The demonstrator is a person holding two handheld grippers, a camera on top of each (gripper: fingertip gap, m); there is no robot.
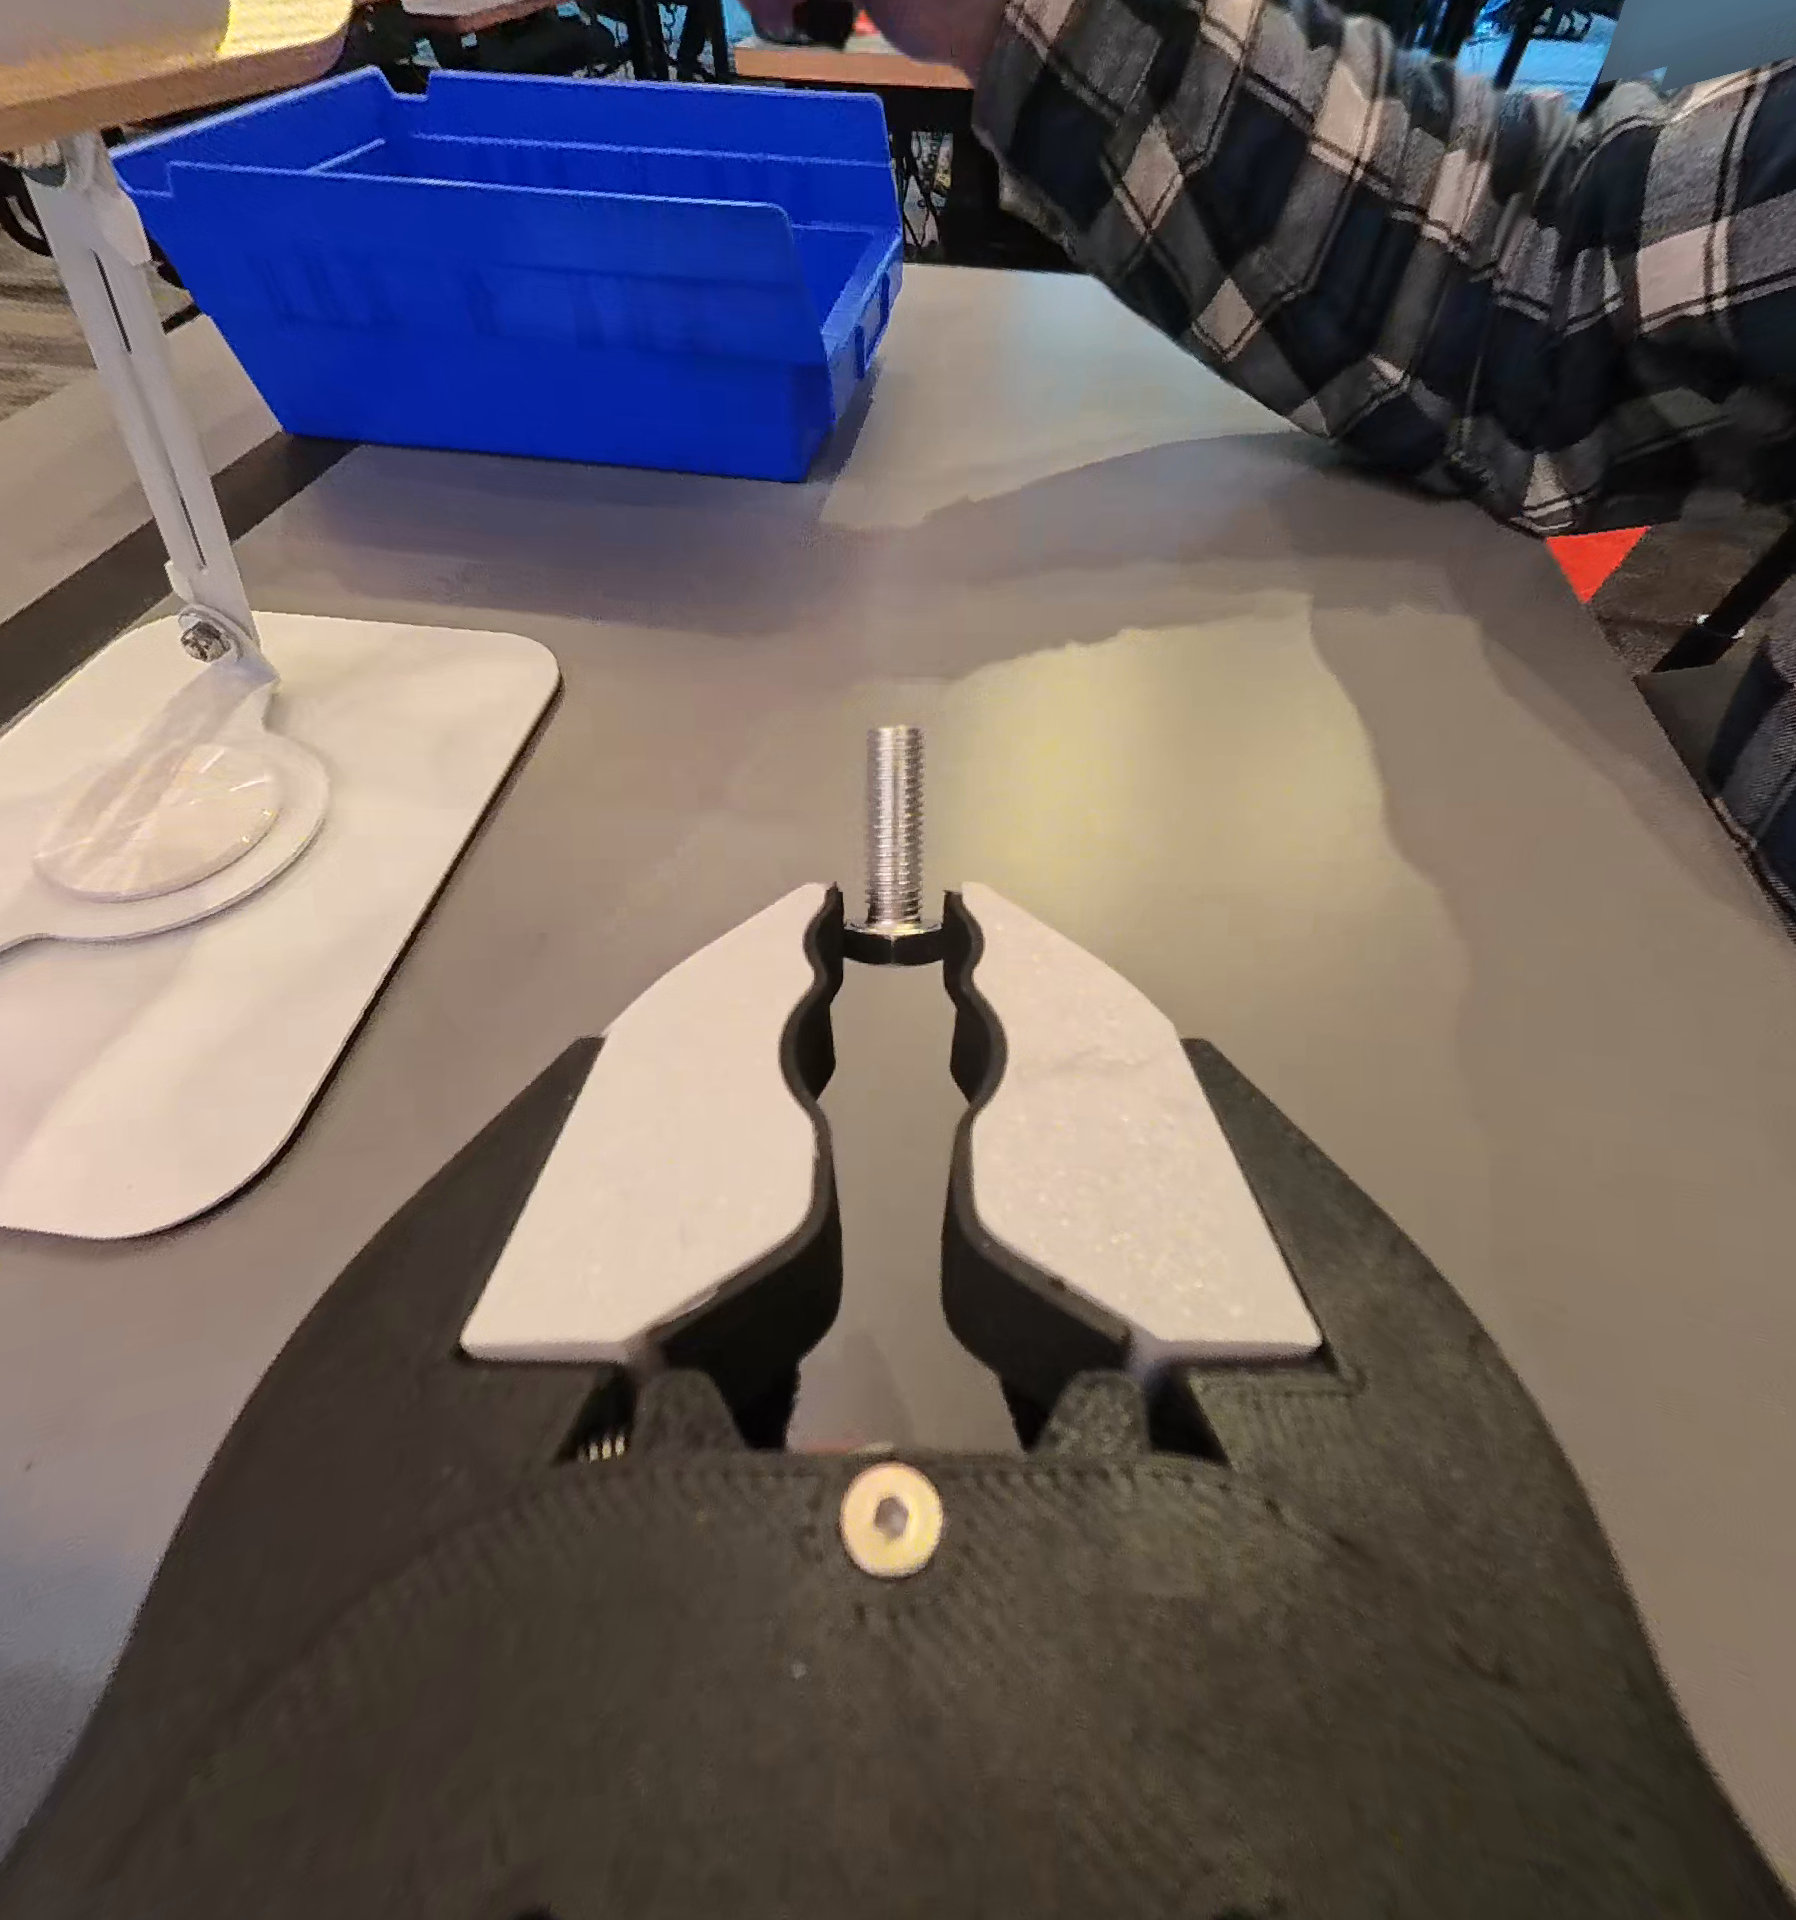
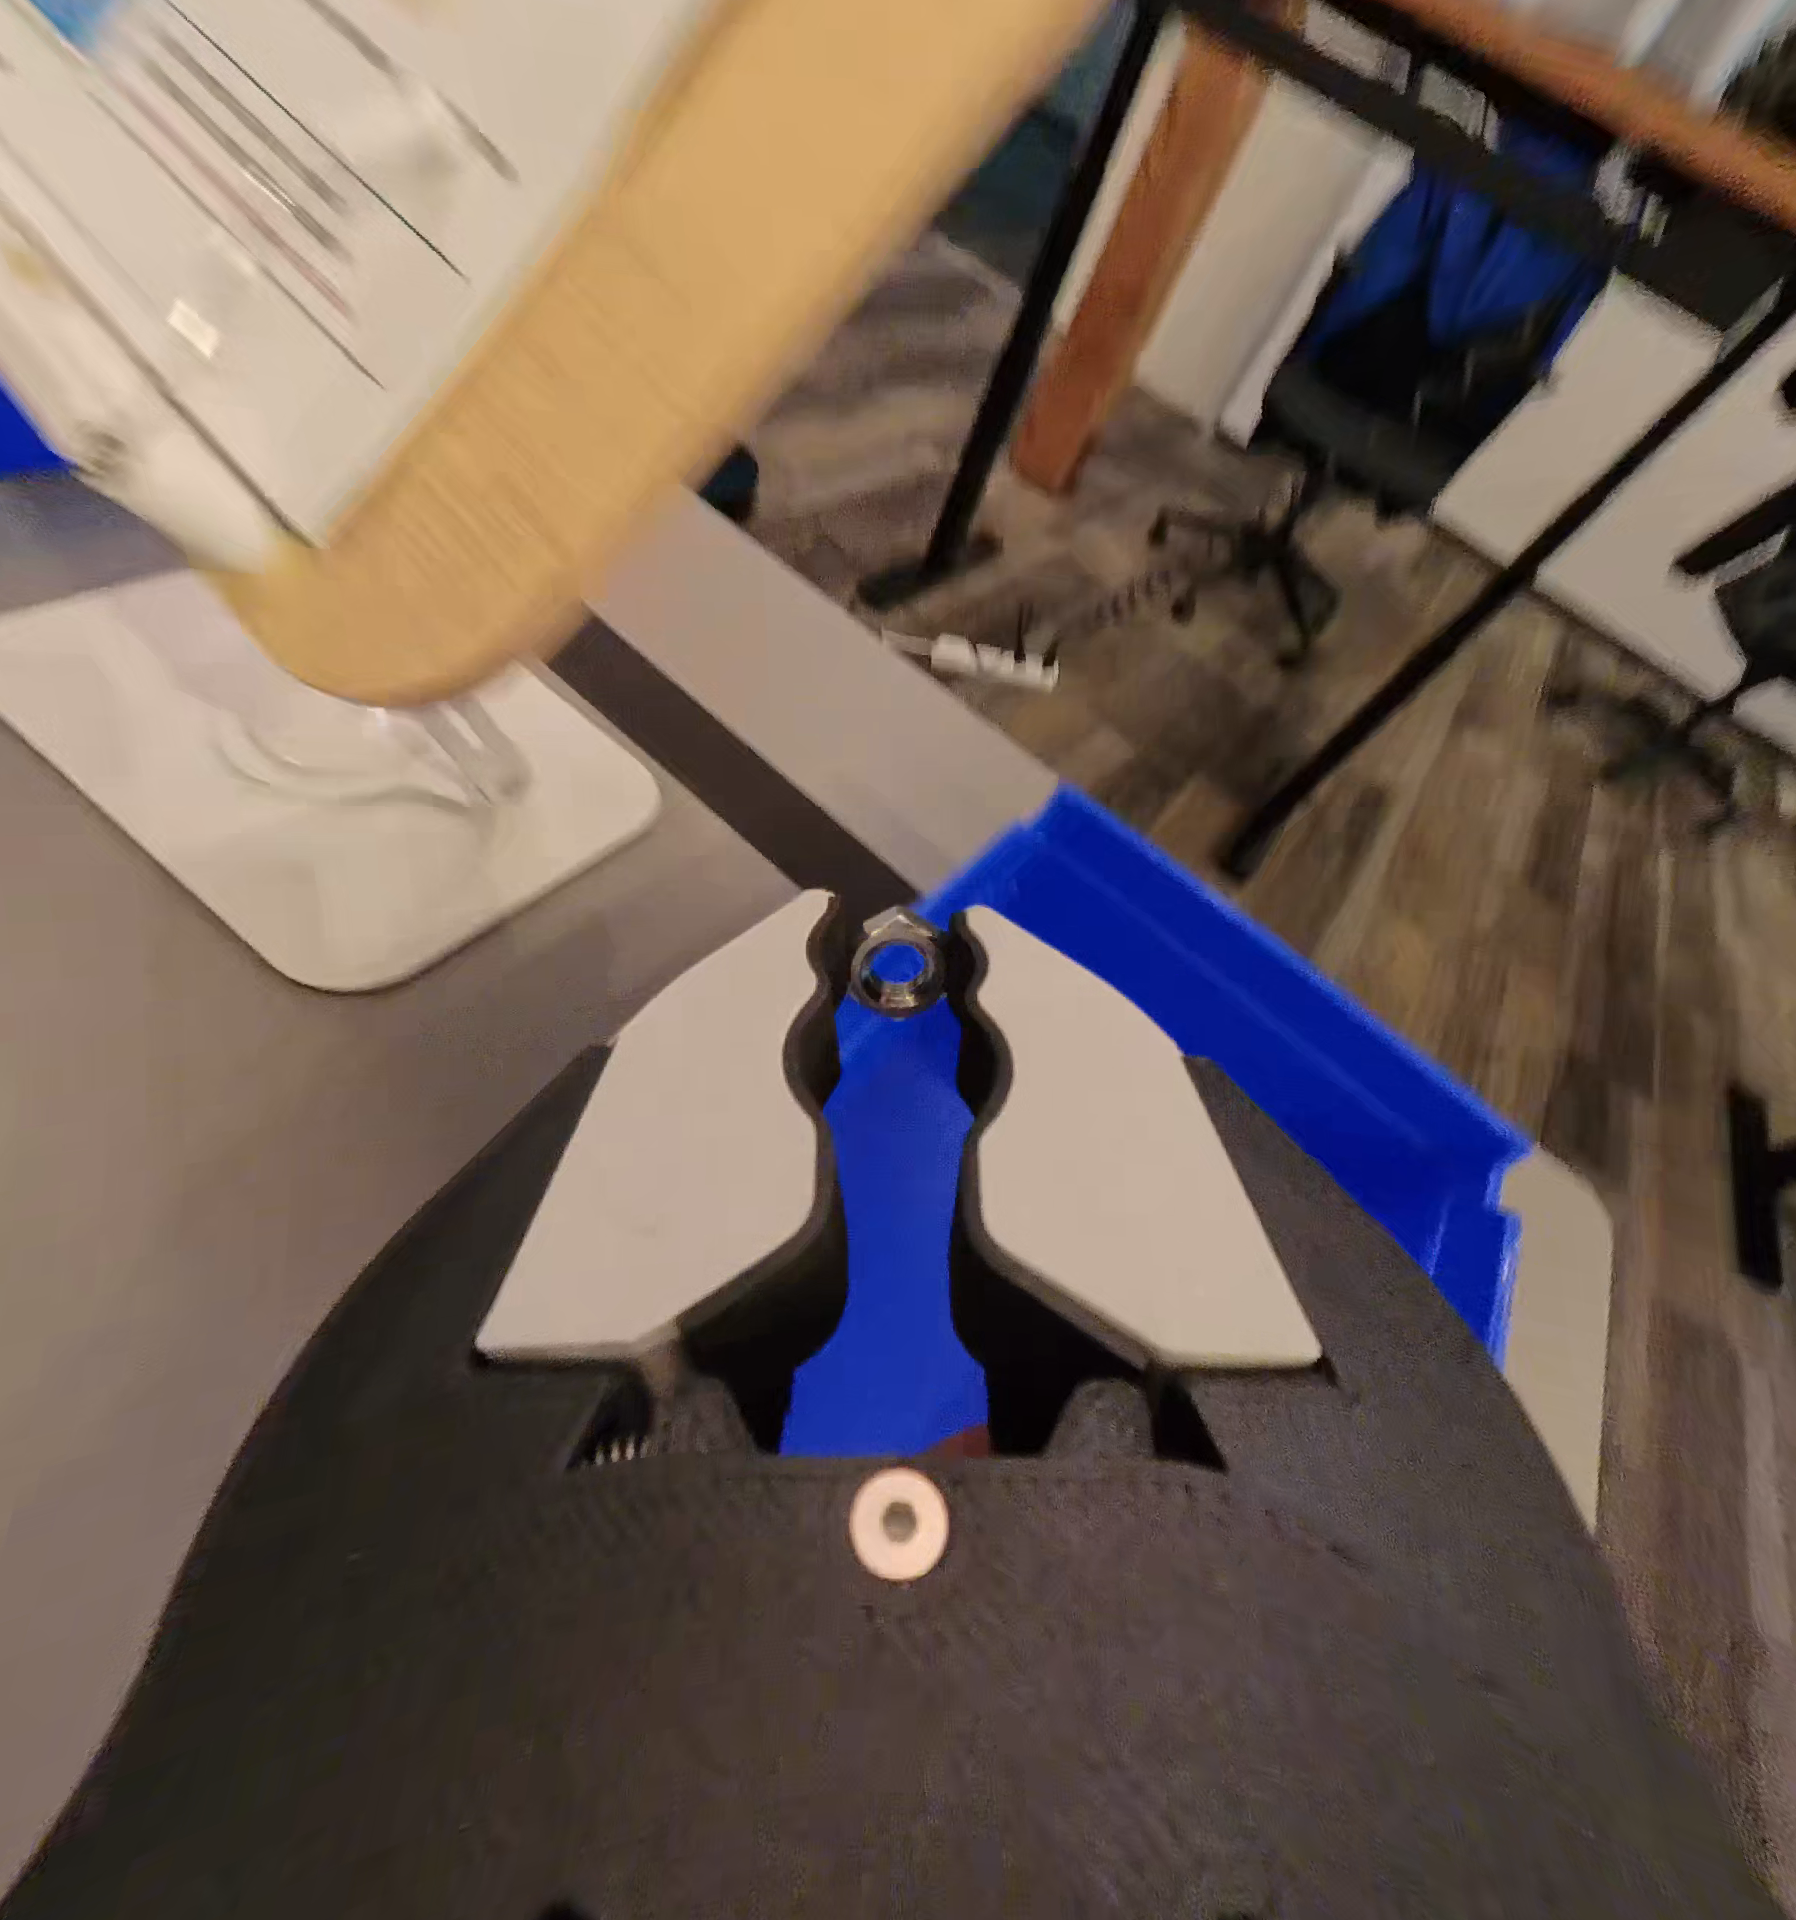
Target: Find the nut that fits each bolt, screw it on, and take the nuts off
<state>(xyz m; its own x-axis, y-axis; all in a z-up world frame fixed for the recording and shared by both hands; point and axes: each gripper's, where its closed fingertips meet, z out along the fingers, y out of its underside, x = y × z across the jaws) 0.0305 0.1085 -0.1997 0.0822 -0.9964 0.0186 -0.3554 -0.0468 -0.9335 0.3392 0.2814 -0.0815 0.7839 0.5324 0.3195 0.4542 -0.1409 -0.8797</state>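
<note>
My left gripper (image 1: 892,930) is shut on the hex head of a silver bolt (image 1: 895,821). The threaded shank points straight away from me, over the grey table (image 1: 1133,935). My right gripper (image 2: 894,961) is shut on a silver hex nut (image 2: 895,971), held at the fingertips with its hole facing me. It hovers above the blue bin (image 2: 1237,1029). The blue bin also shows at the back of the table in the left wrist view (image 1: 530,281). The right gripper itself is out of sight in the left wrist view; only a plaid sleeve (image 1: 1393,260) reaches across.
A white stand base (image 1: 198,904) with a slanted white arm sits left on the table and carries a wooden board (image 2: 582,343) overhead. The table's far edge (image 2: 821,675) drops to the floor, where chairs and table legs stand. About 40 cm separates my left fingertips from my right.
</note>
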